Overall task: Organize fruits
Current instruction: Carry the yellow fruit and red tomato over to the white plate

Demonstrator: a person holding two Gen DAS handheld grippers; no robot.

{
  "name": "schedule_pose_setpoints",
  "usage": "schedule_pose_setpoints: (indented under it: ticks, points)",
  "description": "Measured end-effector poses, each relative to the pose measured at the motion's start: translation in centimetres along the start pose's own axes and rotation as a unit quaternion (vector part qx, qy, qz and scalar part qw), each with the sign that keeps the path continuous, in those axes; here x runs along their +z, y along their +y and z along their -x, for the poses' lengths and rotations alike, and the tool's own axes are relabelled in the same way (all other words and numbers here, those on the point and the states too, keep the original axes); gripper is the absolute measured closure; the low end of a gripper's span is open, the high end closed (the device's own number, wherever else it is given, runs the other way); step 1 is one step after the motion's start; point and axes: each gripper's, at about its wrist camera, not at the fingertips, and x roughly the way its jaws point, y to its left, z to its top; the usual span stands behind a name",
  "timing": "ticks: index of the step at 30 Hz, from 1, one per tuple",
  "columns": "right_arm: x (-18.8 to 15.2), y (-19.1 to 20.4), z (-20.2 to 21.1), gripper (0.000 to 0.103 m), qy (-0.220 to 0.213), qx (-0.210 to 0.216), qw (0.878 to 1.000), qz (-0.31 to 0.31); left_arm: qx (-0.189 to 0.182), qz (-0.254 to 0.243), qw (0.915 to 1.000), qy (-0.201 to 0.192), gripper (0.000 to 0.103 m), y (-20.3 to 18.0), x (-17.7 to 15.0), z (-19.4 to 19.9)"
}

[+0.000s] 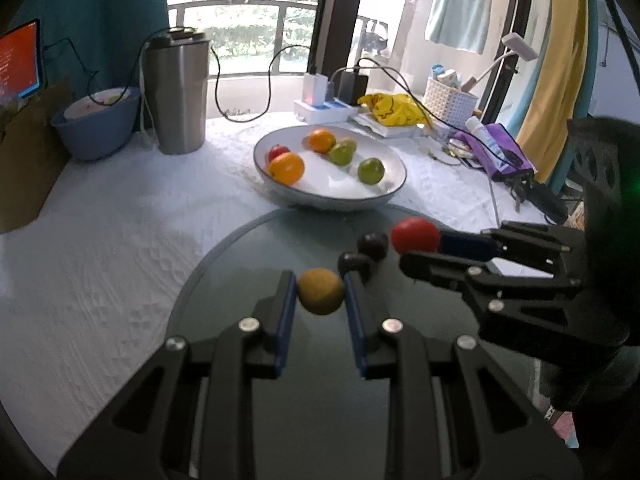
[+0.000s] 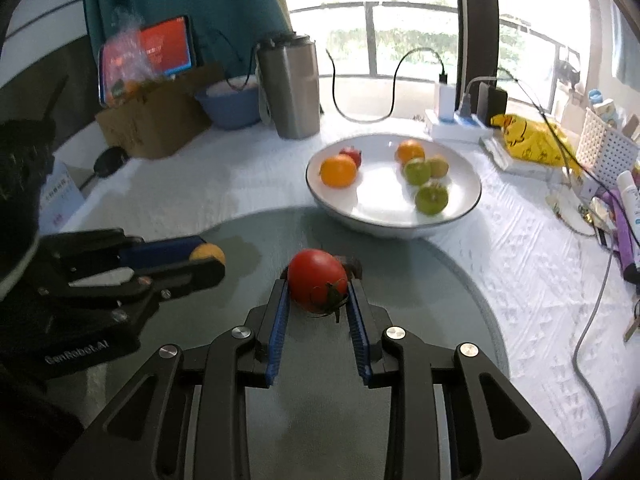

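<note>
**Both grippers loaded, bowl ahead**

The tomato [image 2: 318,280] sits clamped between the blue pads of the right gripper [image 2: 318,294], its green calyx turned toward the camera. A brownish-yellow round fruit [image 1: 321,291], perhaps a kiwi or a small russet citrus, is pinched the same way in the left gripper [image 1: 320,294]. Both appear to be lifted just above the round glass mat [image 1: 224,280], though the height is hard to judge. Two dark round fruits [image 1: 366,254], possibly plums, lie on the mat just beyond the left gripper's fingers.

Past the mat's far edge stands the white bowl [image 2: 468,208] on the pale textured tablecloth [image 1: 100,240]. It already holds two oranges [image 2: 338,171], a small red fruit [image 2: 352,156] and three green fruits [image 2: 431,198].

The step in hand looks like the carry: each fruit is gripped and awaits delivery to the bowl. The next move calls for travelling forward over the rim and lowering into a free patch, such as the open middle, before the jaws part, so that neither piece rolls against the others. The dark fruits are left to collect.

Behind the bowl are a steel tumbler [image 1: 176,92], a blue bowl [image 1: 96,128] and a power strip [image 1: 328,106].
</note>
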Motion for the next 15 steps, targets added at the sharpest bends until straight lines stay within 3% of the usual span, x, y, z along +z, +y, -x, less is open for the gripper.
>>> schedule_pose_setpoints:
  ticks: [6,15]
  points:
    - [1.7,-0.6,1.1,0.072,-0.026,0.005,1.000,-0.007,-0.001,-0.007,0.9999,-0.012,0.077,-0.5,1.2,0.2]
    - [3.0,-2.0,0.6,0.072,-0.032,0.003,0.999,-0.012,0.001,-0.011,0.9998,-0.016,0.077,-0.6,3.2,-1.0]
